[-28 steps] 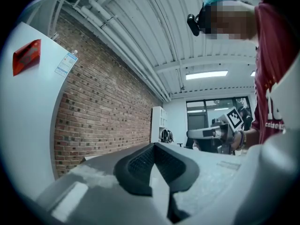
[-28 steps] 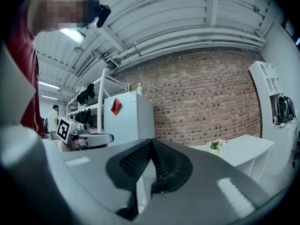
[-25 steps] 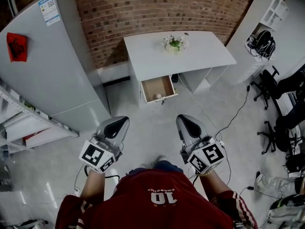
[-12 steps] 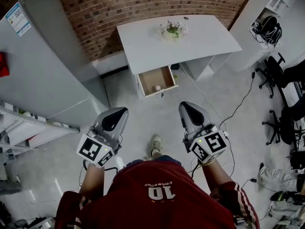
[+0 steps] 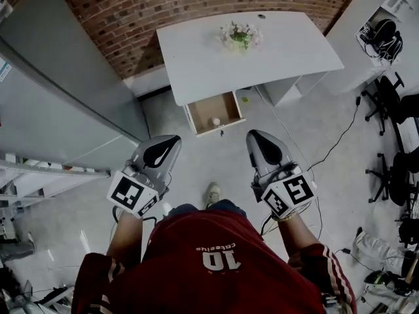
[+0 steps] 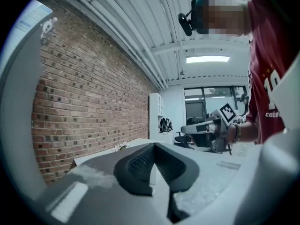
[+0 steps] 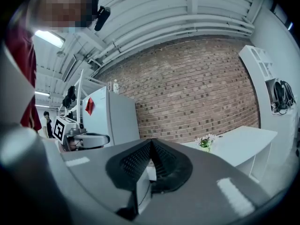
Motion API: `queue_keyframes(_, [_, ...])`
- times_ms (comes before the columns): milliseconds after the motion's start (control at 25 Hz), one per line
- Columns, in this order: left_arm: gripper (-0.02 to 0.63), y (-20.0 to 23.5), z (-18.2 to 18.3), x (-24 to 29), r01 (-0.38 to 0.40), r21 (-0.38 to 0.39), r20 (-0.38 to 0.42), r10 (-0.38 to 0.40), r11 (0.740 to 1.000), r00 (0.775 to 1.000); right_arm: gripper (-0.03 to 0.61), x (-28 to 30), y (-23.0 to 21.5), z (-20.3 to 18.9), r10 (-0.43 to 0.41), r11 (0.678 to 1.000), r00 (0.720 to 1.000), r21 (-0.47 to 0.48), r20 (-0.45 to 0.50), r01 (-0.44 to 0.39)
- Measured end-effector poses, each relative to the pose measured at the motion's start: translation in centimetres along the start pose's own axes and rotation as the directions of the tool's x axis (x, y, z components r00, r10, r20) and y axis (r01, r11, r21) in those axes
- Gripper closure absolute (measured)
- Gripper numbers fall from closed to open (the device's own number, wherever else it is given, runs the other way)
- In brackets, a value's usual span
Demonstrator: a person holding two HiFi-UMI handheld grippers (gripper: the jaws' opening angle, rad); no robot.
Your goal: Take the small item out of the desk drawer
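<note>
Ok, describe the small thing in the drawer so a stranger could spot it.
Find the white desk by the brick wall. Below its front edge a drawer stands open. Inside lies a small pale round item, the only thing in it.

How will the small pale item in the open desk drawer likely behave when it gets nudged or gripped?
The small item looks rounded, so it may well roll on the flat floor of the drawer if nudged. It is tiny beside the drawer, so probably light and easily knocked aside. Its surface is too small to judge, so slipperiness stays uncertain.
</note>
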State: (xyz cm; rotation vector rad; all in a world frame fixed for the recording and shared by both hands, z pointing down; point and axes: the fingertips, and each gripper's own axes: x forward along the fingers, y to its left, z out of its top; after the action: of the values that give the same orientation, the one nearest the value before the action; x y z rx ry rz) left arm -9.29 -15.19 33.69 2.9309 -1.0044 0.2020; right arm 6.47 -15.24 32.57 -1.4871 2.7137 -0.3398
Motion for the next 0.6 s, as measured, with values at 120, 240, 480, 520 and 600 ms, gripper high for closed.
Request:
queue_keyframes(120, [0.611,0.0,-0.9,2.6,0.030,0.062,-0.038,-0.028,0.998,0.999,0.588,0.5,-2.2,0.0,0.000,1.000,1.000,0.015,0.002,0.000])
queue_keyframes(240, [0.611,-0.1,-1.9,4.6,0.063,0.080,-0.070,-0.058,0.995,0.996,0.588,0.8,-3.8,0.0,-0.012,0.999,1.000,0.035,0.002,0.011])
queue_keyframes(480, [0.611,0.3,-2.9,7.1,0.113,0.071,-0.103,-0.105,0.991,0.989,0.588,1.2,-5.1,-0.7,-0.046,0.998,0.999,0.045,0.002,0.046])
queue_keyframes(520, [0.611,0.5,-3.0,7.4,0.121,0.072,-0.101,-0.113,0.990,0.988,0.588,1.2,-5.4,-0.8,-0.058,0.997,0.998,0.051,0.000,0.057])
queue_keyframes(600, [0.611,0.9,-3.1,8.1,0.142,0.080,-0.103,-0.133,0.987,0.986,0.588,1.1,-5.8,-0.9,-0.082,0.995,0.997,0.060,-0.003,0.082])
